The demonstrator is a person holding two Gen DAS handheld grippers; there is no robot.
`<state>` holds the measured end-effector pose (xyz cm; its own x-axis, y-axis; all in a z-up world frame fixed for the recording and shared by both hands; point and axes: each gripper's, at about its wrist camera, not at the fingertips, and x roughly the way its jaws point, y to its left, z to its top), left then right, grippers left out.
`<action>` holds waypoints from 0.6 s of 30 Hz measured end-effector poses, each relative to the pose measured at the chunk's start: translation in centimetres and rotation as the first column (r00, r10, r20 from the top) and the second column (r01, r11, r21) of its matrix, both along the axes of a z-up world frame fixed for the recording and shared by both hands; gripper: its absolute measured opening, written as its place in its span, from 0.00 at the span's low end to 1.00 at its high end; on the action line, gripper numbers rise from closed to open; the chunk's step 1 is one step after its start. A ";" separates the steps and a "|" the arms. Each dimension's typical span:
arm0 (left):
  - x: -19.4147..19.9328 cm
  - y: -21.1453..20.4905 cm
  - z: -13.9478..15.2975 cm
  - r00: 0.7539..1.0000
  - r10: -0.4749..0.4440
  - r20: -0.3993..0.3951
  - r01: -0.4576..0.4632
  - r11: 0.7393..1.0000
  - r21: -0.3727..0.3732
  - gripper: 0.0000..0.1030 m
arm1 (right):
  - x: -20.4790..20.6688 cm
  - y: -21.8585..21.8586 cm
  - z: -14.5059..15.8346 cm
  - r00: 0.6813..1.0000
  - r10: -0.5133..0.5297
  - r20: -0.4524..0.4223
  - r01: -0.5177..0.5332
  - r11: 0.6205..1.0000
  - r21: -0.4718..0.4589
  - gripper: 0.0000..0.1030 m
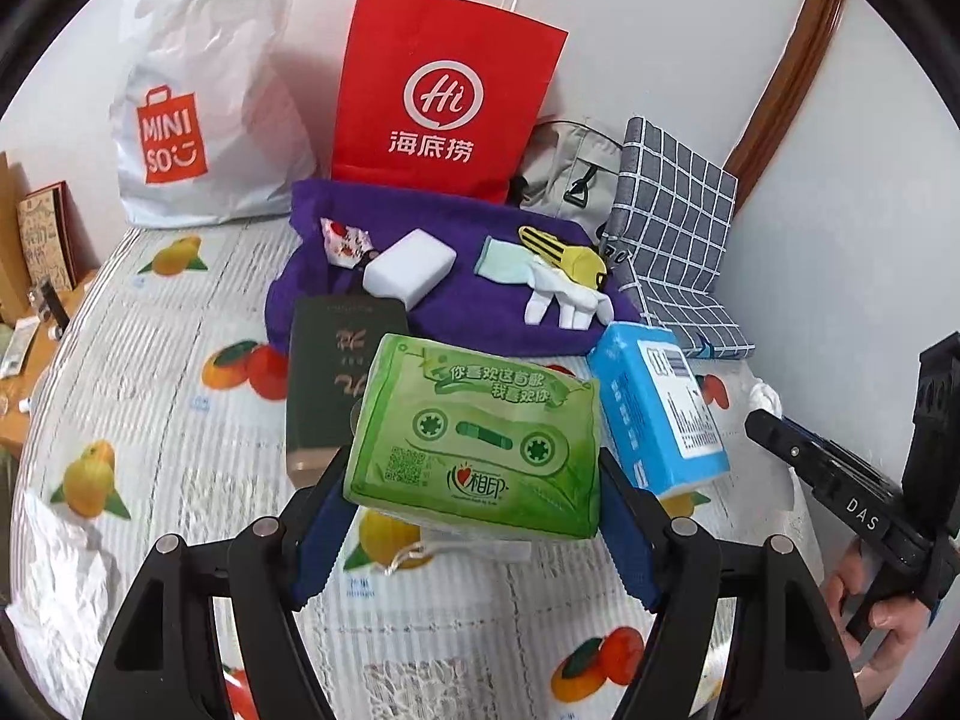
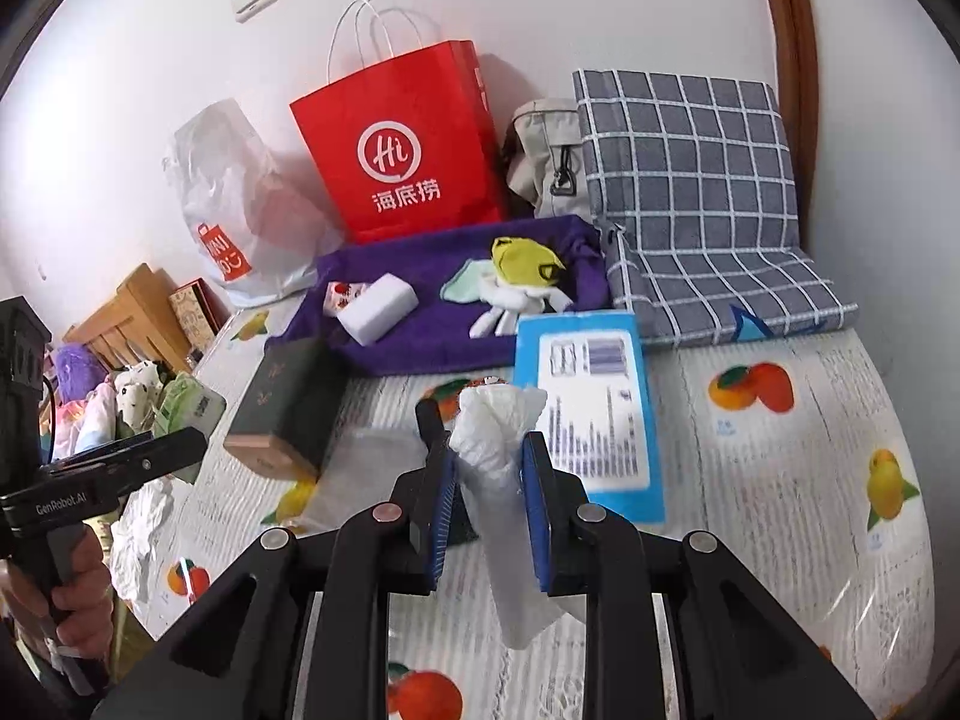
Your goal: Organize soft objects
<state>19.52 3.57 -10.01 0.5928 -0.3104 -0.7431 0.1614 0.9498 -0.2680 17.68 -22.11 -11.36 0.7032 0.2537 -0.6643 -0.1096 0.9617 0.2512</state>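
My left gripper (image 1: 474,516) is shut on a green tissue pack (image 1: 480,438) and holds it above the fruit-print tabletop; the pack also shows in the right wrist view (image 2: 189,408). My right gripper (image 2: 489,468) is shut on a crumpled white tissue (image 2: 498,426), held above the table. Behind lies a purple towel (image 1: 456,306) carrying a white sponge (image 1: 408,267), a small red-and-white packet (image 1: 342,240), and mint, white and yellow socks (image 1: 552,276). A blue tissue pack (image 1: 660,414) and a dark green box (image 1: 336,384) lie in front of the towel.
A red paper bag (image 1: 444,96) and a white Miniso bag (image 1: 198,120) stand against the back wall. A grey pouch (image 1: 570,168) and a grey checked cushion (image 1: 672,228) sit at the back right. Crumpled white paper (image 1: 66,570) lies at the left. Wooden furniture (image 2: 132,312) stands beyond the left edge.
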 end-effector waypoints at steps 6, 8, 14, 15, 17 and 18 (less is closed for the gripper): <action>2.3 0.2 1.1 1.000 0.004 0.019 -0.005 1.000 0.025 0.71 | 2.7 0.8 0.9 0.999 0.043 -0.002 -0.043 0.999 -0.001 0.23; 3.0 0.3 1.4 1.000 0.011 0.020 -0.012 0.999 0.031 0.71 | 3.6 1.1 1.4 0.999 0.046 0.011 -0.045 0.999 -0.015 0.23; 5.5 1.0 2.2 0.999 0.042 0.019 -0.043 0.997 0.058 0.71 | 6.6 1.6 2.5 0.997 0.065 0.030 -0.065 0.998 -0.006 0.23; 5.8 1.2 2.5 0.999 0.044 0.024 -0.046 0.997 0.062 0.71 | 7.0 1.5 2.6 0.997 0.065 0.034 -0.065 0.998 -0.006 0.23; 6.5 1.5 3.0 0.998 0.053 0.032 -0.055 0.996 0.072 0.71 | 8.0 1.6 3.0 0.997 0.071 0.040 -0.071 0.998 -0.004 0.23; 6.9 1.7 3.3 0.997 0.061 0.036 -0.063 0.995 0.079 0.71 | 8.5 1.6 3.3 0.996 0.075 0.047 -0.076 0.997 0.001 0.23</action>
<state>26.37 5.25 -6.74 0.6342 -0.2124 -0.7434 0.1092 0.9765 -0.1859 26.20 -20.52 -8.10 0.7125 0.3087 -0.6302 -0.1936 0.9497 0.2463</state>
